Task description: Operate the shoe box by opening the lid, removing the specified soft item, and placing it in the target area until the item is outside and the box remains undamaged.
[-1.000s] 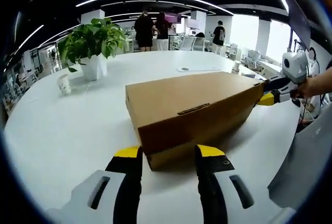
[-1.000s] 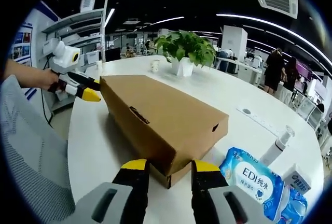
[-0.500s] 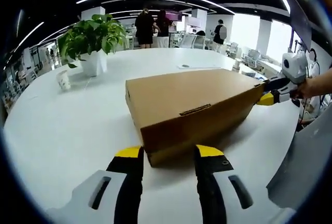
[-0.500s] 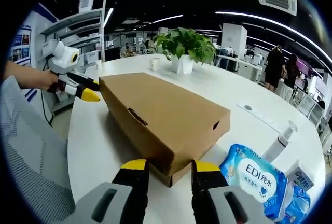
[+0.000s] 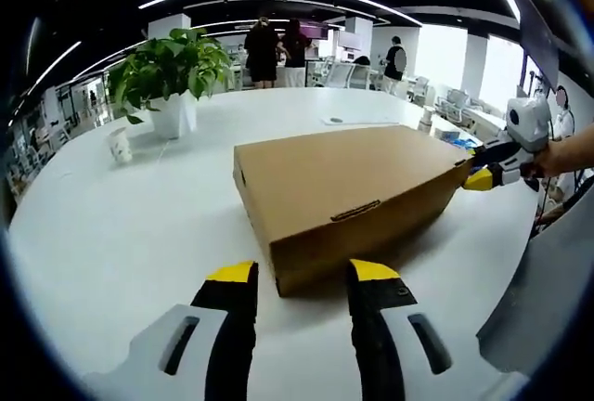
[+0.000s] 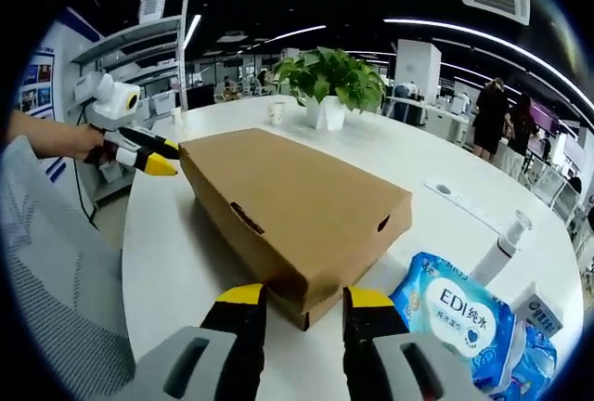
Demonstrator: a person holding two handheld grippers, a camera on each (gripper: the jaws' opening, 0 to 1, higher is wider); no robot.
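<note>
A brown cardboard shoe box lies on the white round table with its lid down. My left gripper is open, its yellow-tipped jaws standing either side of the box's near corner. My right gripper is open in the same way at the opposite corner. In the left gripper view the right gripper shows at the box's far right end, held by a hand. In the right gripper view the left gripper sits just off the box's far left corner. What the box holds is hidden.
A potted plant and a small cup stand on the far side of the table. Blue tissue packs and a slim bottle lie right of the box. A grey chair is at the table's edge. People stand far off.
The box sits slightly further right in the left gripper view. In the right gripper view the left gripper's tip has eased a little off the box's corner. Both grippers stay open.
</note>
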